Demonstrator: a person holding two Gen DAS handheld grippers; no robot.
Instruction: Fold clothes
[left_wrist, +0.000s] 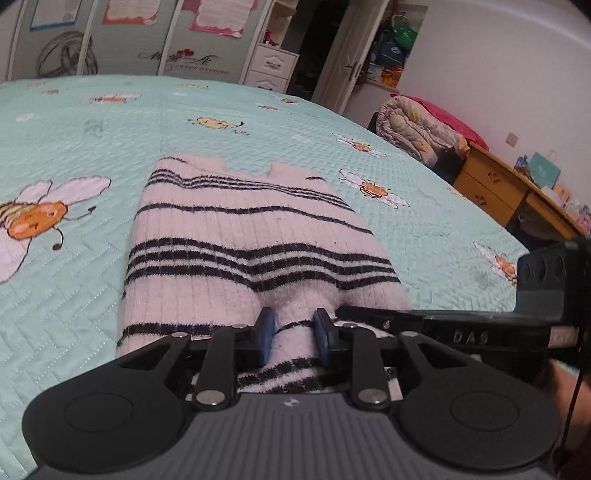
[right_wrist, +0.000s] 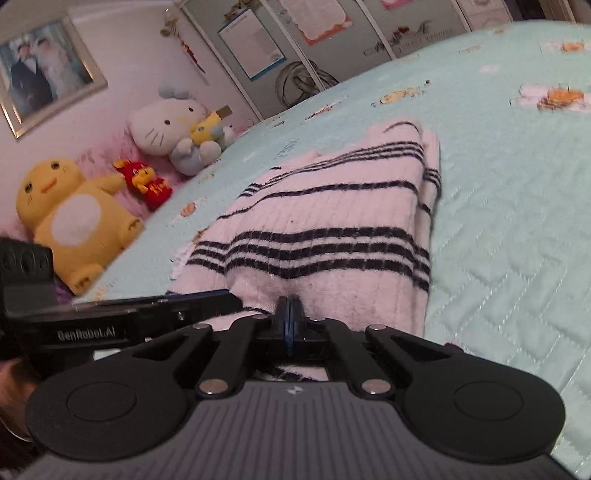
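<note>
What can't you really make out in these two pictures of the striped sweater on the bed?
- Near edge of the striped sweater: both views, hidden under the claw bodies.
- Whether the left claw already pinches the knit: left view, fabric bulges between its blue pads, contact unclear.
- What the right claw has caught: right view, pads closed together, any fabric hidden.
- Wall posters: left view, cut by the top edge, text too small.

Both wrist cameras sit low and close behind their claws, looking forward across the bed (left_wrist: 92, 147). Each frames the same striped sweater (left_wrist: 251, 236); the right view is tilted.
</note>
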